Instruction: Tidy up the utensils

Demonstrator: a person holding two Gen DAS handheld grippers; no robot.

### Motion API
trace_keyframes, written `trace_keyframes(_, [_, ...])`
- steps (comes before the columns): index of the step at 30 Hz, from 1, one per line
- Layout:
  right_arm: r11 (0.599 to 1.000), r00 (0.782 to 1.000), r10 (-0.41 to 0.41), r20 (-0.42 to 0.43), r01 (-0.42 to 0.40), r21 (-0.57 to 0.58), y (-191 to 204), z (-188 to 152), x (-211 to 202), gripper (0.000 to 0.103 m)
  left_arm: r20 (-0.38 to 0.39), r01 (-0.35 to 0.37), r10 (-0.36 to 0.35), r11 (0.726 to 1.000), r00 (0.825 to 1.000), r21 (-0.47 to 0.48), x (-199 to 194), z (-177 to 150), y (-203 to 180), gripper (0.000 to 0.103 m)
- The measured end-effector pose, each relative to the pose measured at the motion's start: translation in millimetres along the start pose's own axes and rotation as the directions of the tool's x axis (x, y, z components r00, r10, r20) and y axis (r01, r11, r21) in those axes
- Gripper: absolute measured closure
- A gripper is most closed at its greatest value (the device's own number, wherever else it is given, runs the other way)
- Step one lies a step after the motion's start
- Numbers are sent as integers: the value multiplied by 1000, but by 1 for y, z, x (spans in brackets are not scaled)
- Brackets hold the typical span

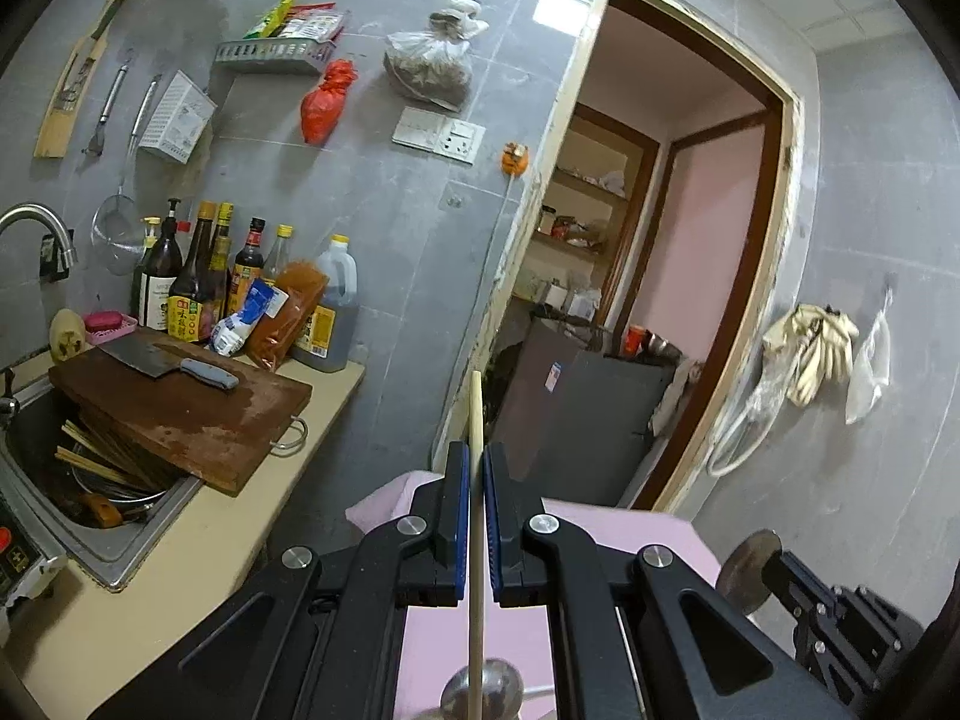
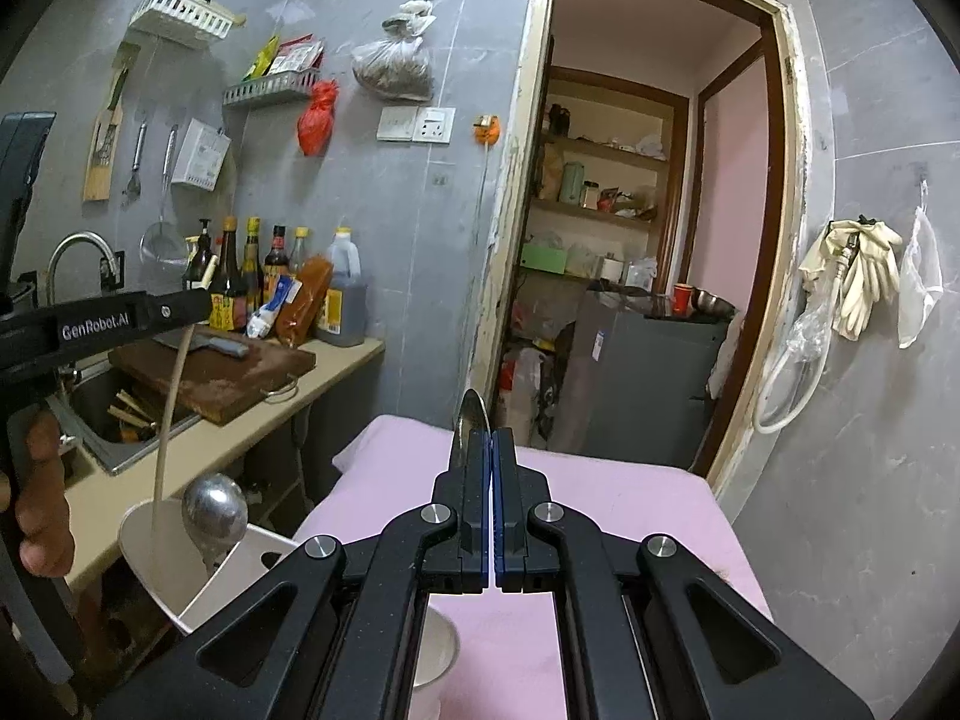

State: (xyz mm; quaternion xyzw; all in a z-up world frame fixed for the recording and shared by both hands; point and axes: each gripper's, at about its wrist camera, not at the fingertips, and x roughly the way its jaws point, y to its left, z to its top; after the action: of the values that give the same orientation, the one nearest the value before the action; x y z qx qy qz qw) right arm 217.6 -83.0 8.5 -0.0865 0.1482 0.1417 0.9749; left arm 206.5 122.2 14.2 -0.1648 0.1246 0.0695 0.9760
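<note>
Chopstick (image 1: 477, 480), pale wood, slender, straight.

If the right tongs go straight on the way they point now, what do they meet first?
Probably nothing close. The right tongs, shut on a spoon, point over the pink table toward the grey cabinet inside the doorway; depth is unclear.

Two wrist cameras looking along their tongs.
Both are facing the doorway (image 1: 678, 228) (image 2: 648, 228), sharing the sink wall left of it.
</note>
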Motion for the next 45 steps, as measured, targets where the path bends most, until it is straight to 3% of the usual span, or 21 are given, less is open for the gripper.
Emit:
trace_keyframes(6, [999,999,33,-31,-32,29,-2,-6,0,102,-32,10,-10,1000,999,21,-2,-10,-1,98])
trace_keyframes(13, [997,997,63,-46,-61,46,-7,-10,-7,101,-133,43,-37,998,990,43,-5,-13,3,95])
trace_keyframes(15, [996,997,66,-41,-64,55,-11,-8,-11,101,-153,57,-49,997,987,47,-7,-14,2,85])
trace_keyframes(17, [996,998,60,-37,-57,71,-18,-6,-17,101,-157,68,-62,997,986,37,-12,-14,3,68])
trace_keyframes(19, [994,998,49,-30,-46,95,-27,-4,-23,101,-160,71,-68,997,985,17,-16,-15,3,61])
trace_keyframes(20, [994,999,44,-29,-41,104,-30,-3,-26,98,-165,71,-69,997,984,11,-17,-16,3,60])
trace_keyframes(22, [990,999,30,-19,-27,136,-42,-2,-35,79,-169,70,-67,997,983,13,-21,-16,-1,54])
trace_keyframes(23, [989,1000,23,-9,-22,150,-48,-1,-39,61,-167,72,-67,997,984,20,-25,-16,-5,47])
trace_keyframes(24, [987,1000,18,0,-18,161,-54,-1,-43,55,-163,72,-66,997,984,30,-29,-16,-10,43])
trace_keyframes(26, [984,1000,5,-2,-5,176,-65,-1,-51,55,-154,77,-69,996,986,44,-35,-16,-18,29])
trace_keyframes(28, [981,1000,-13,-1,13,192,-79,-4,-59,52,-148,79,-69,995,987,64,-42,-17,-30,23])
trace_keyframes(31, [977,999,-37,8,35,209,-97,-6,-71,33,-141,83,-69,992,988,99,-50,-21,-50,14])
trace_keyframes(33, [975,998,-58,21,52,216,-109,-9,-82,13,-126,81,-66,990,990,117,-56,-24,-61,7])
trace_keyframes(37, [972,995,-96,33,87,220,-130,-15,-100,2,-96,87,-73,984,993,154,-69,-34,-89,1])
trace_keyframes(45, [967,992,-129,-13,129,222,-173,-34,-115,2,-101,108,-90,976,991,188,-78,-52,-132,1])
